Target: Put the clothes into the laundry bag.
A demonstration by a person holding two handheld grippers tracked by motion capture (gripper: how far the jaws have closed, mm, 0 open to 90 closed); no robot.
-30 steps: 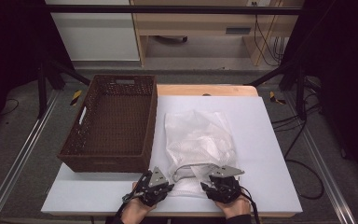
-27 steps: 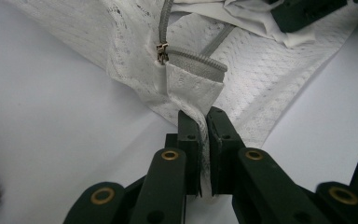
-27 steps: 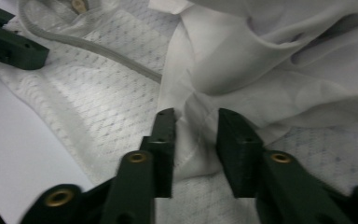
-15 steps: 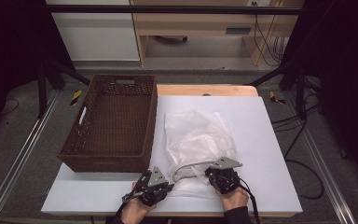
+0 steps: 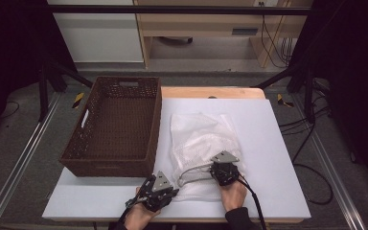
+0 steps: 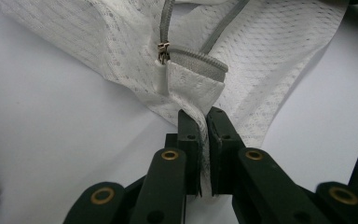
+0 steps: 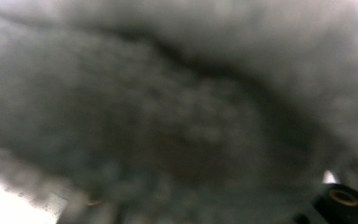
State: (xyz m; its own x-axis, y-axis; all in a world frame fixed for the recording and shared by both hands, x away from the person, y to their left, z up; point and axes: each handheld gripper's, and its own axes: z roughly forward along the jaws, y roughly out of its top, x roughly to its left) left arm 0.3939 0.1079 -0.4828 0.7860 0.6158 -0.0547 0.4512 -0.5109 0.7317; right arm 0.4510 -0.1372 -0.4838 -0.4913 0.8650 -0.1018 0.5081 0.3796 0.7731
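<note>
Table (image 5: 278,143) first, broad and white, with a brown wicker basket (image 5: 112,127) at its left side. White mesh bag (image 5: 201,139) lies just right of the basket, its grey zipper (image 6: 198,63) partly undone near the front edge. The left gripper (image 6: 204,122) is clenched on the bag's near corner. The right gripper (image 5: 224,168) sits at the bag's mouth, fabric draped over its camera; its jaws have just been opening slightly, and I cannot tell their grip.

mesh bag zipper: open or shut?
Open. The mesh bag shows its grey zipper parted, tapes splitting from the slider in the left gripper view and curving apart in the high view.
</note>
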